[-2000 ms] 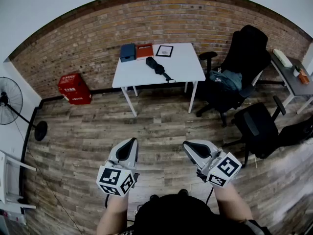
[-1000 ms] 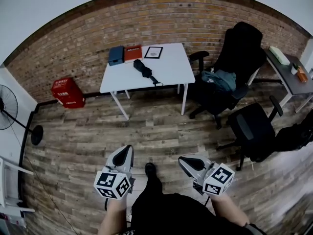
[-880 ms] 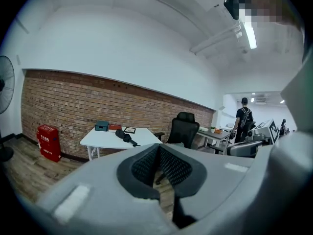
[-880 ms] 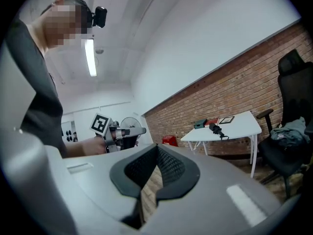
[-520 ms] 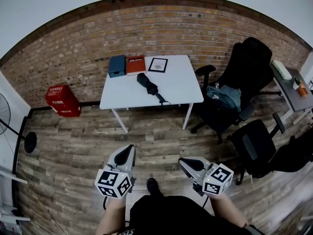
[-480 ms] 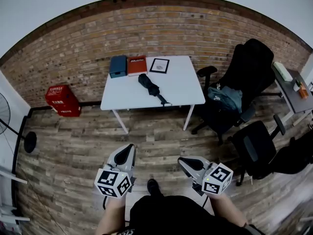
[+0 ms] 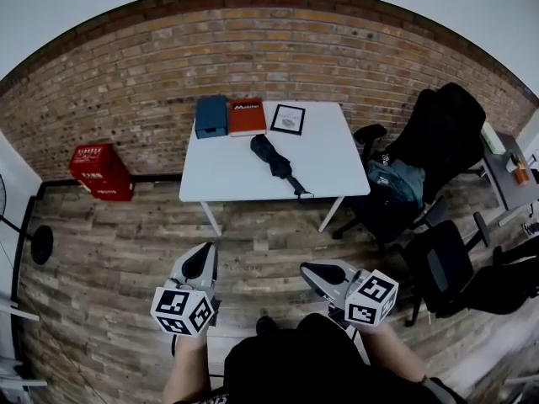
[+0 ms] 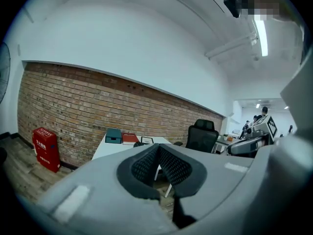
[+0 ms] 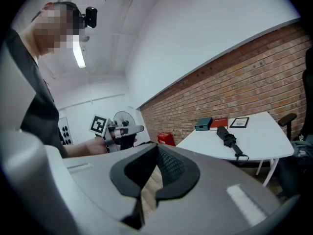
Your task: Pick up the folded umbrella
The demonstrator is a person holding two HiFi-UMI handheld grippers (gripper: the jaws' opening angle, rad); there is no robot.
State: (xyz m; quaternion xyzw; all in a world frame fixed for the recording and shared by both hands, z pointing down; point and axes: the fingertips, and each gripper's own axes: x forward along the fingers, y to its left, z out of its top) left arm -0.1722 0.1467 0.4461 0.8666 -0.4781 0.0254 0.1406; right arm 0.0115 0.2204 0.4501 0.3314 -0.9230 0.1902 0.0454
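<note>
The folded umbrella (image 7: 276, 165) lies diagonally near the middle of the white table (image 7: 328, 154), its strap end toward the front edge, in the same spot on the table as before. Behind it, along the brick wall side, stand a blue box (image 7: 211, 116), a red book (image 7: 247, 116) and a framed picture (image 7: 288, 119). Compared with the earlier head views, the table looks larger and nearer, and the red crate (image 7: 101, 172) and the floor fan's base (image 7: 40, 244) have slid toward the left edge. The left tool (image 7: 200, 257) and the right tool (image 7: 316, 273) are held low over the wooden floor, well short of the table. Each has its jaws pressed together with nothing between them, as before.
</note>
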